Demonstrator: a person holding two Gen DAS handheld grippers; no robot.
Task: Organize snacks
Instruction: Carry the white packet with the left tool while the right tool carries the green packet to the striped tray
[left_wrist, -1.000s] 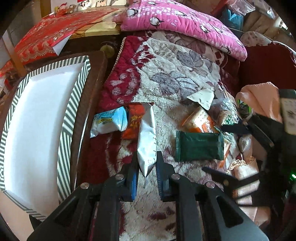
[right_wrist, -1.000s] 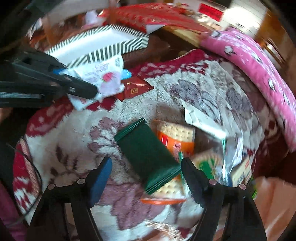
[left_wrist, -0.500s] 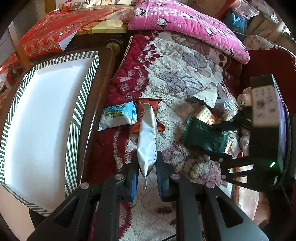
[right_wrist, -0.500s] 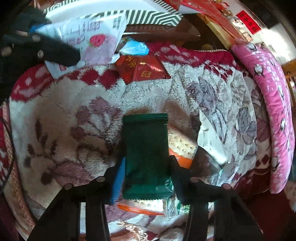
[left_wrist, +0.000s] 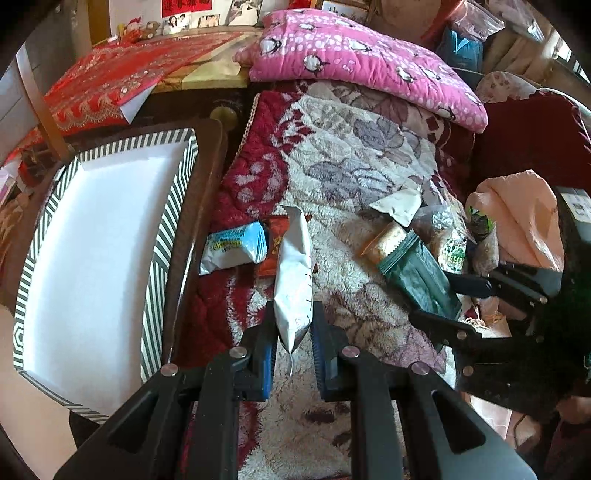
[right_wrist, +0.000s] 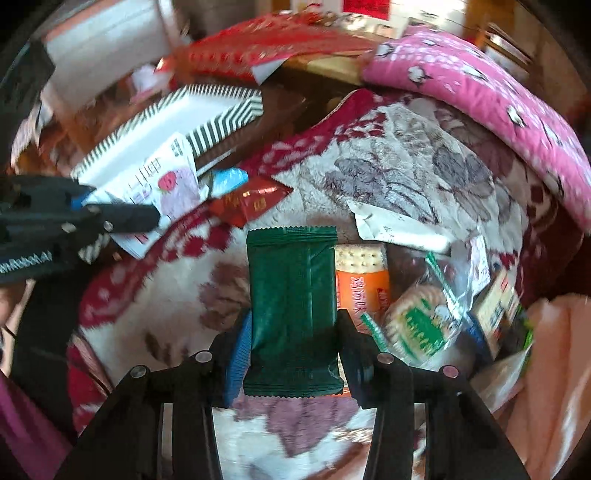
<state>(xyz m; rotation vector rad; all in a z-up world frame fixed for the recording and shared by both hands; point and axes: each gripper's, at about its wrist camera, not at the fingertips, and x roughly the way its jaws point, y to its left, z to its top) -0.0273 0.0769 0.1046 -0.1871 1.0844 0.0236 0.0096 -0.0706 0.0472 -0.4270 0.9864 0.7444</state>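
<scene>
My left gripper (left_wrist: 293, 325) is shut on a silver-backed snack packet (left_wrist: 293, 280), held edge-on above the blanket; from the right wrist view the same packet (right_wrist: 162, 184) shows a white face with a strawberry. A dark green packet (right_wrist: 293, 306) is clamped between the pads of my right gripper (right_wrist: 295, 332), lifted off the pile; it also shows at the right of the left wrist view as a green packet (left_wrist: 421, 280). The striped white tray (left_wrist: 166, 221) lies to the left. A blue packet (left_wrist: 236, 247) and a red packet (left_wrist: 275, 243) lie beside it.
An orange cracker pack (right_wrist: 364, 284), a clear bag of green-labelled biscuits (right_wrist: 424, 317) and a white wrapper (right_wrist: 395, 229) lie on the floral blanket (left_wrist: 351, 155). A pink pillow (left_wrist: 362, 66) is at the back, a peach cloth (left_wrist: 517, 218) at the right.
My right gripper closed on the green packet and lifted it off the cracker pack, rolling as it rose. The left gripper kept its packet and barely moved.
</scene>
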